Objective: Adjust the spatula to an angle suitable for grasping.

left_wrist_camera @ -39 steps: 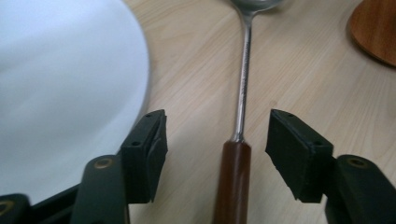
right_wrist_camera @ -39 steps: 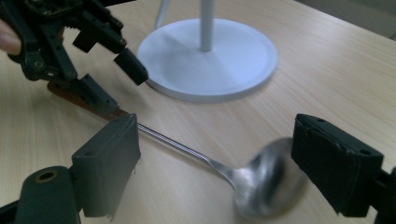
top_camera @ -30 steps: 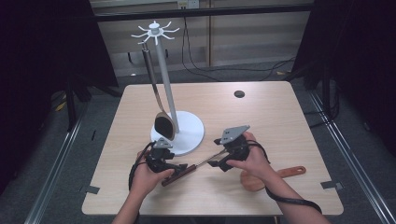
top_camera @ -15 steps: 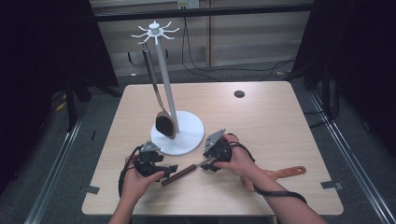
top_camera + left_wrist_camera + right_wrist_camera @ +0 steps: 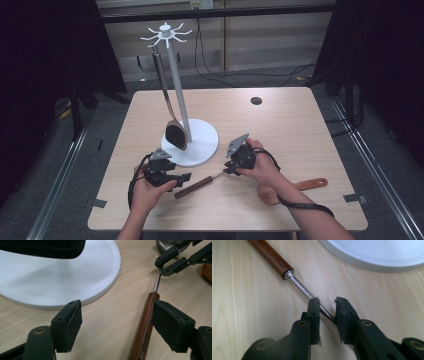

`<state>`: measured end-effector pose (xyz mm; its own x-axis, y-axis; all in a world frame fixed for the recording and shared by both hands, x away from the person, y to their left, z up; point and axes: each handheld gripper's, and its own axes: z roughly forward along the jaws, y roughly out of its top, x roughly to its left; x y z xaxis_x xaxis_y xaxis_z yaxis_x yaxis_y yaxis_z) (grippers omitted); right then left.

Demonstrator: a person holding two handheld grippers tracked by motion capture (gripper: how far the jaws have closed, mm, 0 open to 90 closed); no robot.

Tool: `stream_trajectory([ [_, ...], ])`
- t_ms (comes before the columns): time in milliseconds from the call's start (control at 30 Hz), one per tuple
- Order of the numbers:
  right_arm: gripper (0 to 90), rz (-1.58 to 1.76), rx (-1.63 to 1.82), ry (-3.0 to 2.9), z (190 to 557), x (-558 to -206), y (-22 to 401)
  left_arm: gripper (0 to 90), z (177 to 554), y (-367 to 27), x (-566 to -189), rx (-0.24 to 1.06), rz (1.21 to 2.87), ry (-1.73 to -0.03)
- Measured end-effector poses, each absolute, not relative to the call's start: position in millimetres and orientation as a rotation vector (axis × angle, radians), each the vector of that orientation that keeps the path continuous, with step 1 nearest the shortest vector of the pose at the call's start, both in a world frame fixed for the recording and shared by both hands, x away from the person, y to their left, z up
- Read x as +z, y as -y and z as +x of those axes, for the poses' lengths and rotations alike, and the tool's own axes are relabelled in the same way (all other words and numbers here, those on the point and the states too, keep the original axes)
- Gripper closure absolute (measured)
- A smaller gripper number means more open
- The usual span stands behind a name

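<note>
If right gripper [image 5: 327, 312] clamps off-centre on thin steel shank [image 5: 305, 291], we risk utensil rolling away from white stand base [image 5: 202, 145]. Its jaws, just closing, straddle shank, small gap left, no firm pinch yet. Left gripper [image 5: 122, 325] wide, unclenched; wooden handle [image 5: 145, 325] lies between jaws, beside base.

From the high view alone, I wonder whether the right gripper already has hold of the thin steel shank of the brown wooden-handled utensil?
Observer: Not quite. The right gripper, its jaws just closing, straddles the thin steel shank, with a gap showing beside it.
Operator: And the left gripper?
Observer: The left gripper is open; the brown wooden handle lies between its jaws, close to one.
Operator: Any marking on it?
Observer: Yes, the handle reads SUPOR.
</note>
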<state>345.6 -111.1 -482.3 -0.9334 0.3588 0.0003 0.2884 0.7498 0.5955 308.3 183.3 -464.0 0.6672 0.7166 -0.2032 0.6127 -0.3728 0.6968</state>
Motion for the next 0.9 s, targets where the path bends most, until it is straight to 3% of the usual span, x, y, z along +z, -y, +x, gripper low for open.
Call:
stream_trajectory([
  [33,74.1,0.526,0.935,-2.831,346,-482,111,24.8,308,-183,-464,0.17,2.099,-1.023],
  [133,60.9,0.499,0.891,-2.842,346,-488,106,24.7,308,-185,-462,0.171,2.1,-1.019],
  [500,74.5,0.4,0.804,-2.904,347,-483,108,24.5,306,-187,-462,0.176,2.076,-1.039],
  [900,81.5,0.483,0.772,-2.916,350,-482,132,24.4,309,-180,-464,0.159,2.088,-1.021],
])
